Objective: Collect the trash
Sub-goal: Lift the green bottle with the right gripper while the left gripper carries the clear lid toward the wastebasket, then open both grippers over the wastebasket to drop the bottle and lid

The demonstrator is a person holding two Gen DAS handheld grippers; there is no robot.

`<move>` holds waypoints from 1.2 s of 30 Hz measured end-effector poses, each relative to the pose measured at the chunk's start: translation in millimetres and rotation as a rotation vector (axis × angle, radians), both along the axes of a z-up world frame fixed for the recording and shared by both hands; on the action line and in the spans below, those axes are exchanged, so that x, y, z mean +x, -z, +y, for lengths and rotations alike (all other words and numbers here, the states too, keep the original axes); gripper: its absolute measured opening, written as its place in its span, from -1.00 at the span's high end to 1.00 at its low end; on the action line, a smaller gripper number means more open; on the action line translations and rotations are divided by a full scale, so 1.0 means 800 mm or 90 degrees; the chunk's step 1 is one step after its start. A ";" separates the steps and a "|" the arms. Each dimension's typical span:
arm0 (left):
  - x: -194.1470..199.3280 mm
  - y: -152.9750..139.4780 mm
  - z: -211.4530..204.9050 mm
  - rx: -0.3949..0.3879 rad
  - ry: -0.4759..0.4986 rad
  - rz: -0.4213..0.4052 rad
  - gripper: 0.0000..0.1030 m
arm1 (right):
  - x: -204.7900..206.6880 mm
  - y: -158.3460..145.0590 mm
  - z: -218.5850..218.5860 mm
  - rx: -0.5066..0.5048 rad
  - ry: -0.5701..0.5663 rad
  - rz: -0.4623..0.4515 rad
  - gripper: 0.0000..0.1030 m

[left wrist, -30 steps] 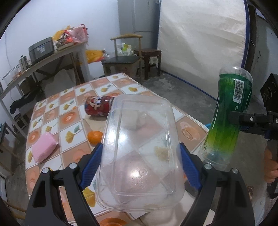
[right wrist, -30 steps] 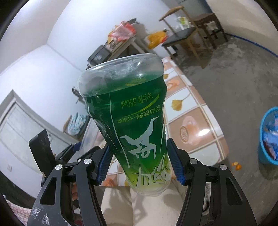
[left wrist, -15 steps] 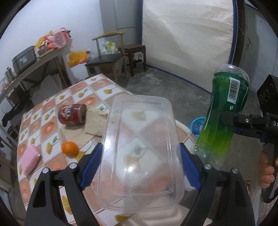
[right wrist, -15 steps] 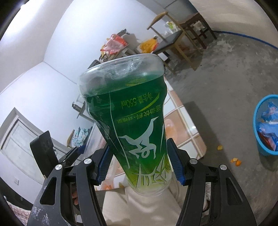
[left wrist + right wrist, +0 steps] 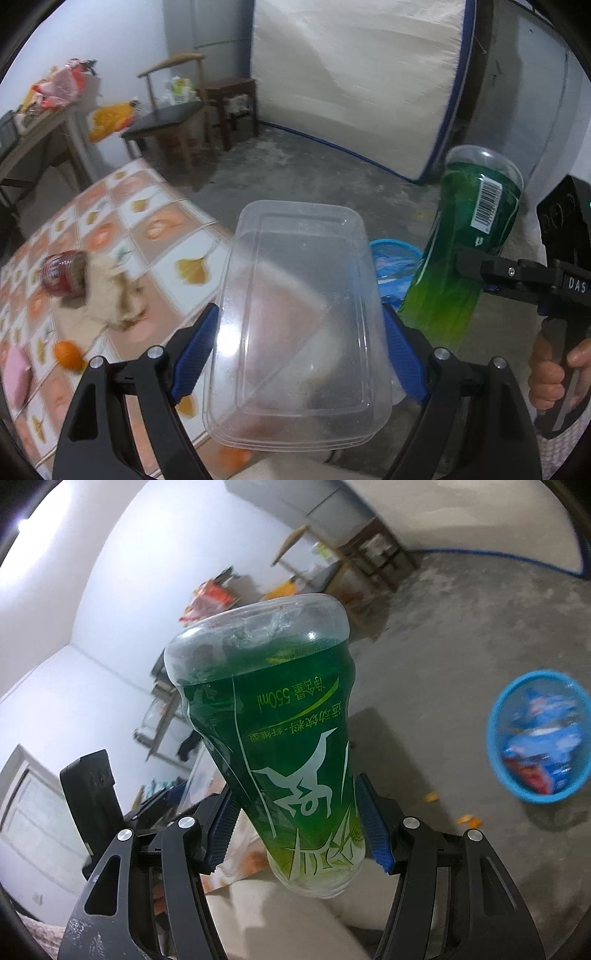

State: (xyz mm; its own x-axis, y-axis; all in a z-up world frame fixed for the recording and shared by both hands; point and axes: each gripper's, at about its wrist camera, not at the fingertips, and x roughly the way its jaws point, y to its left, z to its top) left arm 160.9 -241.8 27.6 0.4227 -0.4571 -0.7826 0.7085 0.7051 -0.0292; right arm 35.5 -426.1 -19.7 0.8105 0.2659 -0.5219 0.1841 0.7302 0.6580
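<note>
My left gripper (image 5: 299, 350) is shut on a clear plastic food container (image 5: 299, 314), held in the air beyond the table's edge. My right gripper (image 5: 299, 827) is shut on a green plastic drink bottle (image 5: 284, 738), held with its base up; the bottle also shows at the right of the left wrist view (image 5: 461, 251). A blue trash basket (image 5: 535, 738) with wrappers inside stands on the concrete floor to the right; in the left wrist view it (image 5: 391, 254) sits partly hidden behind the container and the bottle.
The tiled table (image 5: 177, 229) at the left carries a red can (image 5: 61, 273), crumpled brown paper (image 5: 110, 291), an orange (image 5: 68, 354) and a pink sponge (image 5: 14, 380). A chair (image 5: 170, 114) and a stool (image 5: 232, 99) stand at the back. Orange peel bits (image 5: 467, 818) lie on the floor.
Both grippers have swung right, away from the table, with their loads. The blue basket has come into view and grown larger. Both grips are unchanged.
</note>
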 end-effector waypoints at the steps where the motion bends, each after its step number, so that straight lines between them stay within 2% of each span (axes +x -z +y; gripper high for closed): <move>1: 0.004 0.000 -0.014 -0.007 0.008 0.008 -0.61 | -0.010 -0.005 -0.012 -0.015 0.018 0.005 -0.12; 7: 0.020 0.004 -0.095 -0.051 0.055 0.056 -0.61 | -0.063 -0.036 -0.090 -0.100 0.143 0.047 -0.12; 12: 0.032 0.038 -0.172 -0.063 0.085 0.123 -0.61 | -0.092 -0.030 -0.134 -0.116 0.213 0.082 -0.12; 17: 0.048 0.098 -0.245 -0.037 0.082 0.208 -0.61 | -0.089 0.012 -0.158 -0.080 0.238 0.130 -0.12; 24: 0.070 0.163 -0.318 -0.008 0.061 0.289 -0.65 | -0.050 0.077 -0.219 0.000 0.268 0.195 -0.15; 26: 0.075 0.182 -0.333 -0.001 0.054 0.307 -0.71 | -0.036 0.102 -0.234 0.022 0.274 0.217 -0.21; 28: 0.087 0.201 -0.339 0.018 0.026 0.314 -0.83 | -0.026 0.133 -0.249 0.045 0.280 0.242 -0.28; 31: 0.098 0.219 -0.330 0.011 -0.017 0.344 -0.83 | -0.027 0.175 -0.268 0.078 0.309 0.278 -0.35; 33: 0.098 0.220 -0.316 -0.004 -0.021 0.363 -0.83 | -0.033 0.190 -0.267 0.094 0.318 0.285 -0.35; 36: 0.095 0.215 -0.303 -0.010 -0.009 0.339 -0.84 | -0.044 0.192 -0.258 0.098 0.316 0.288 -0.35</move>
State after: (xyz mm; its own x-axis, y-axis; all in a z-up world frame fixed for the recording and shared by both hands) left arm 236.5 -484.1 -144.0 -0.0259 -0.4676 -0.8835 0.5833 0.7107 -0.3933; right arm 0.5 -632.7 -173.5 0.5673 0.0172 -0.8233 0.7536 0.3922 0.5275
